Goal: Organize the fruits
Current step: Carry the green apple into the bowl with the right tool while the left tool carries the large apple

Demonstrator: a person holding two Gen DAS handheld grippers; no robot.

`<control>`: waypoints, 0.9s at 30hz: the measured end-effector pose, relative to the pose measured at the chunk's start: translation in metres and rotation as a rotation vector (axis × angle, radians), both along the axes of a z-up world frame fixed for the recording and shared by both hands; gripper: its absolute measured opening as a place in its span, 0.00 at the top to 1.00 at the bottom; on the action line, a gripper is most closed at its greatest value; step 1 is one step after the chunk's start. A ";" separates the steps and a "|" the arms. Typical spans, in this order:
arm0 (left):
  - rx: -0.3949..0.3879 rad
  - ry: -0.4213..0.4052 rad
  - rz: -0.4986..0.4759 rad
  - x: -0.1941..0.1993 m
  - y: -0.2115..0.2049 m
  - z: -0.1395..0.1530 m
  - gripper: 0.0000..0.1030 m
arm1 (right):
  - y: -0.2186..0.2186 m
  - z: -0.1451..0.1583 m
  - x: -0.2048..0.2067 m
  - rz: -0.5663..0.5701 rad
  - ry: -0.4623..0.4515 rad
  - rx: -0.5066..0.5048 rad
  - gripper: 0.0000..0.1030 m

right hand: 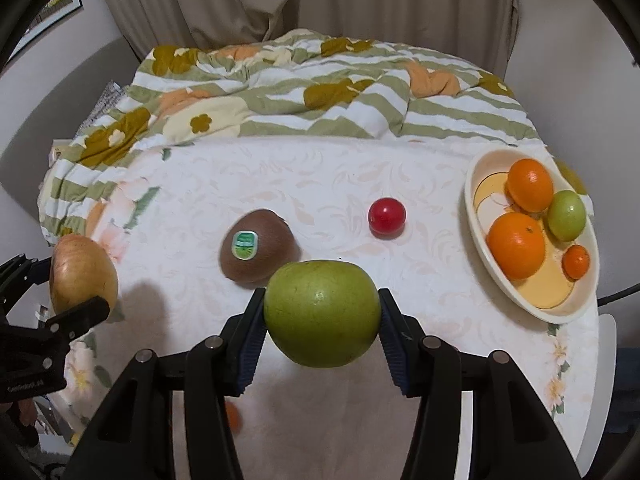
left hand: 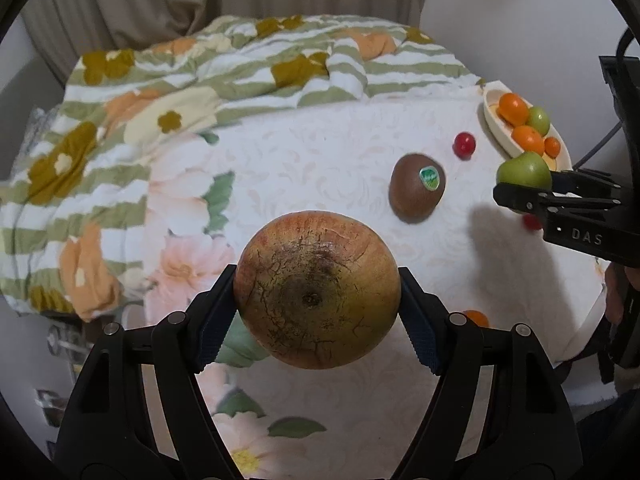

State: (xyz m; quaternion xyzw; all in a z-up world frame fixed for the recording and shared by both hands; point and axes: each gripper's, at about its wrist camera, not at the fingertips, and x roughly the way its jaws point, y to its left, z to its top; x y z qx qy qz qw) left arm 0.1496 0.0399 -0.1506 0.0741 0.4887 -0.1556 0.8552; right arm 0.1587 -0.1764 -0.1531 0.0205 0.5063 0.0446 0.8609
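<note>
My left gripper [left hand: 317, 294] is shut on a reddish-yellow apple [left hand: 317, 294] held above the table; the apple also shows in the right wrist view [right hand: 82, 274]. My right gripper [right hand: 322, 314] is shut on a green apple [right hand: 322, 314], which also shows in the left wrist view [left hand: 523, 170], near the bowl. A brown kiwi [right hand: 258, 251] with a sticker and a small red fruit [right hand: 386, 217] lie on the white tablecloth. A cream bowl [right hand: 486, 268] at the right holds two oranges [right hand: 516, 245], a small green fruit [right hand: 566, 215] and a small orange fruit [right hand: 576, 262].
A striped floral blanket [right hand: 312, 92] is bunched across the back of the table. A small orange fruit [left hand: 475, 317] lies near the front, partly hidden by my fingers. Curtains hang behind. The table's right edge [right hand: 600, 360] is close to the bowl.
</note>
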 end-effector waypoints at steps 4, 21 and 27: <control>-0.005 -0.035 -0.023 -0.002 -0.003 0.020 0.19 | -0.002 0.022 -0.012 -0.013 -0.036 -0.001 0.53; -0.074 -0.157 -0.106 -0.009 -0.097 0.095 0.19 | -0.084 0.081 -0.053 -0.062 -0.147 0.043 0.52; -0.118 -0.166 -0.085 -0.002 -0.162 0.102 0.19 | -0.142 0.094 -0.054 -0.020 -0.172 0.023 0.53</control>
